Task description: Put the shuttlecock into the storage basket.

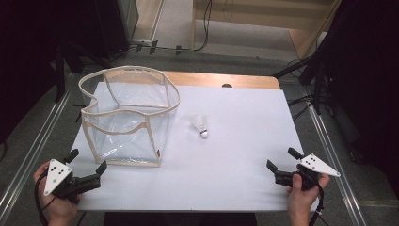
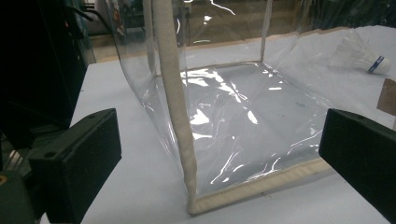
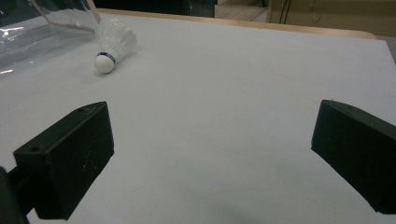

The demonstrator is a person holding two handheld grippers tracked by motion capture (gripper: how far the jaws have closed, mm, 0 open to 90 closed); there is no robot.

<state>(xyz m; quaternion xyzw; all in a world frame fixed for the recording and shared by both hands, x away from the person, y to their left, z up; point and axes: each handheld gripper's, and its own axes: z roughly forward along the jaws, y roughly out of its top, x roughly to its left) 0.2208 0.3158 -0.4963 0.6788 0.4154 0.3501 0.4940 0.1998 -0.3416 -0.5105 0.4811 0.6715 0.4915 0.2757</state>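
A white shuttlecock lies on its side on the white table sheet, just right of a clear plastic bag with beige trim that stands open-topped. My left gripper rests at the near left corner, open, facing the bag's near edge; the shuttlecock shows through the plastic. At the near right, my right gripper is open with nothing between its jaws. It points towards the shuttlecock, which lies well ahead.
The wooden table edge shows at the back. Metal rails run along both sides of the table. Cables and dark stands occupy the floor beyond. The white sheet's middle and right are bare.
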